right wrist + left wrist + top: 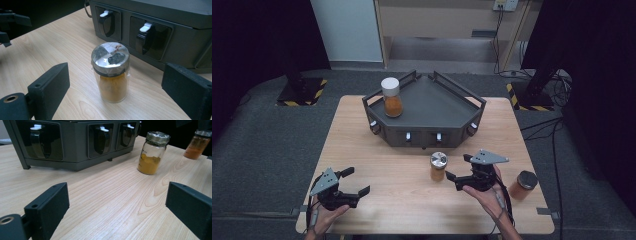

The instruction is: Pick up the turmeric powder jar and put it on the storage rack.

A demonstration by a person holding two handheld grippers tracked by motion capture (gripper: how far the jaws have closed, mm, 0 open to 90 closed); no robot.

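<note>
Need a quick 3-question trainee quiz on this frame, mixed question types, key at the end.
1. True or false: the right gripper is shut on the silver-lidded jar.
2. Which jar stands on the dark tray? A) white-lidded jar B) dark-lidded jar C) silver-lidded jar
3. Fill in: the left gripper has its fingers ____ over bare table.

Key:
1. False; its fingers are open, the jar standing between them, untouched.
2. A
3. open
</note>
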